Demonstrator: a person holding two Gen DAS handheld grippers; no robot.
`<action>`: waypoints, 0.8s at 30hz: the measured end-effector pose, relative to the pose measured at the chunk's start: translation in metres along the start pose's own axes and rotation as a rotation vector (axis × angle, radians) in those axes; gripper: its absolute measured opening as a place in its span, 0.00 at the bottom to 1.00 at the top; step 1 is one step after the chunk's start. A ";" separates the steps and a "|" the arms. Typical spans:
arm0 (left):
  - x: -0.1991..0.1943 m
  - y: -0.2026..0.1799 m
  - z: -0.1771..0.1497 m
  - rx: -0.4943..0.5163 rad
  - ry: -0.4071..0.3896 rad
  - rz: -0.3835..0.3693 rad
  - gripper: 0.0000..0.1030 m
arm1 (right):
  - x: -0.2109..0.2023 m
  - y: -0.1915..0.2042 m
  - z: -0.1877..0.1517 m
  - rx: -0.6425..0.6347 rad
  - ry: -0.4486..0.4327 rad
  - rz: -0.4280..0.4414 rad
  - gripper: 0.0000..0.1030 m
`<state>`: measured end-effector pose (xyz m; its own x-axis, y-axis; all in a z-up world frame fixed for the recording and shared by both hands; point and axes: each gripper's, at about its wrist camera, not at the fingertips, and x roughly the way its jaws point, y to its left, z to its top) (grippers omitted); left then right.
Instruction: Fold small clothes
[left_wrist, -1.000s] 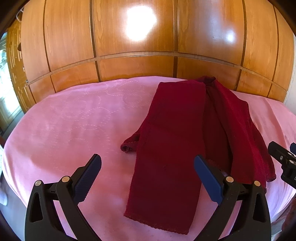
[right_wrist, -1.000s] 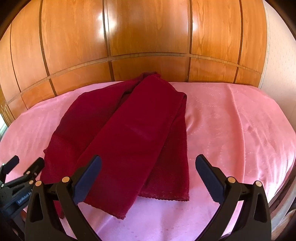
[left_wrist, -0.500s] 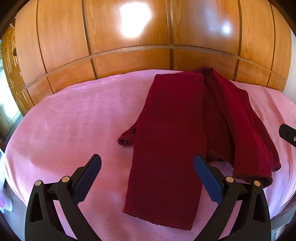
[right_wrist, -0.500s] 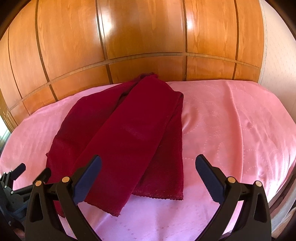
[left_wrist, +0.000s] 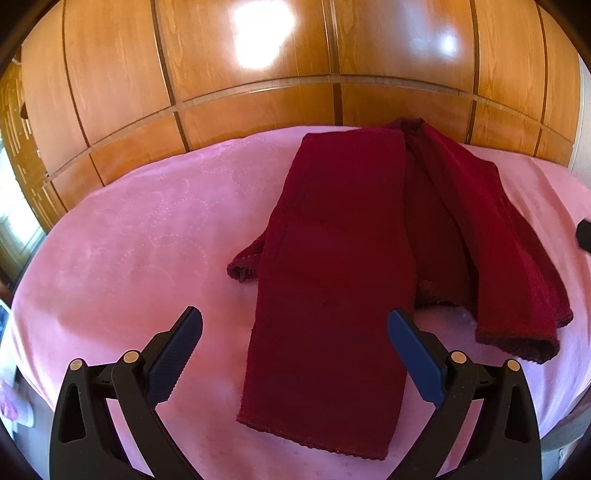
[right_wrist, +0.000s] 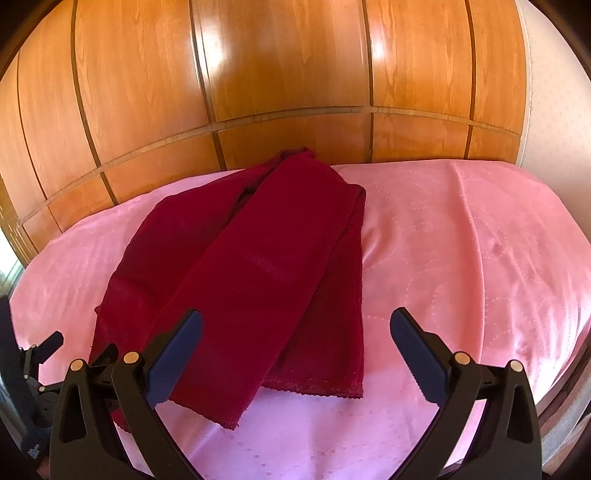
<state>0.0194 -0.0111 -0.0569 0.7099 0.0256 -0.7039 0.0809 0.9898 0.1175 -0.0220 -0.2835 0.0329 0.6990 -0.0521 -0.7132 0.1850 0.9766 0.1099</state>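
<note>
A dark red garment (left_wrist: 340, 280) lies partly folded on a pink bedspread (left_wrist: 129, 251). One panel is folded lengthwise toward me, a sleeve cuff (left_wrist: 242, 267) pokes out at its left, and a second panel drapes at the right. It also shows in the right wrist view (right_wrist: 251, 273). My left gripper (left_wrist: 295, 332) is open and empty, above the garment's near end. My right gripper (right_wrist: 295, 332) is open and empty, above the garment's near right hem. The left gripper's body (right_wrist: 29, 373) shows at the lower left of the right wrist view.
Glossy wooden wardrobe doors (left_wrist: 295, 74) stand right behind the bed. The bed's near edge (right_wrist: 554, 398) drops off at the lower right. A bright window (left_wrist: 11, 206) is at the far left. A pale wall (right_wrist: 546, 92) is at the right.
Both grippers have drawn back and shifted slightly, left one leftward. The right gripper's tip has nearly slid out of the left wrist view. The garment has not moved. Both jaws stay open.
</note>
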 end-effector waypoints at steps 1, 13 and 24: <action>0.001 0.000 0.000 0.000 0.002 -0.002 0.96 | 0.000 0.000 0.000 0.000 0.000 0.003 0.98; 0.023 -0.021 -0.024 0.088 0.086 -0.092 0.24 | 0.015 0.005 -0.011 0.025 0.082 0.144 0.98; -0.009 0.024 0.002 -0.024 -0.003 -0.253 0.00 | 0.060 0.033 -0.040 0.005 0.310 0.316 0.22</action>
<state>0.0168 0.0117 -0.0466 0.6710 -0.2241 -0.7068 0.2395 0.9676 -0.0794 -0.0012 -0.2459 -0.0339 0.4817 0.3143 -0.8181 -0.0009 0.9337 0.3582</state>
